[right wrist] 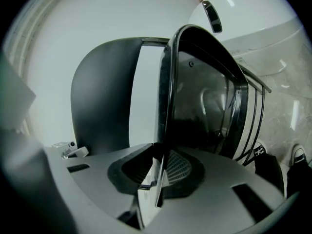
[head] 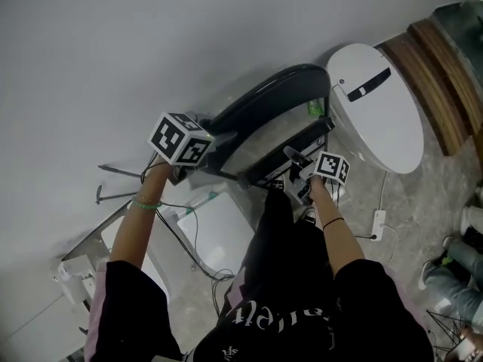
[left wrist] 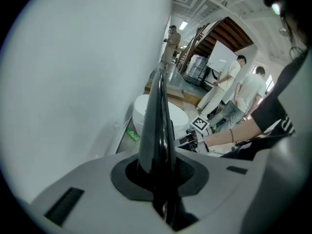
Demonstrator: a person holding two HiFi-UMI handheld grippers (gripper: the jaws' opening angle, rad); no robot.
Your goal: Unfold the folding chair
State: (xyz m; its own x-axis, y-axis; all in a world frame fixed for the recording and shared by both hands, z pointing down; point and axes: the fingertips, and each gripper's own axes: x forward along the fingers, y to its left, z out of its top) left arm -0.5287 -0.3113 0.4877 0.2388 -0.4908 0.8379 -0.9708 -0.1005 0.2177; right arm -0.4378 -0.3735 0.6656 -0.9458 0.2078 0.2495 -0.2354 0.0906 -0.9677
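The dark folding chair [head: 272, 100] stands against the white wall, its curved backrest toward the wall and its seat [head: 296, 148] swung a little away from it. My left gripper [head: 213, 145] is shut on the backrest's thin edge [left wrist: 157, 116], which runs up between its jaws in the left gripper view, where the gripper [left wrist: 164, 182] fills the bottom. My right gripper [head: 296, 159] is shut on the rim of the seat [right wrist: 207, 101]; that rim passes between its jaws [right wrist: 158, 182]. The backrest [right wrist: 100, 96] shows behind the seat, a strip of wall between them.
A white oval panel [head: 377, 104] with a black handle leans by the chair's right side. A power strip [head: 378, 220] and cables lie on the stone floor. A white board [head: 219, 232] and metal frame parts sit at lower left. Several people [left wrist: 229, 82] stand far off.
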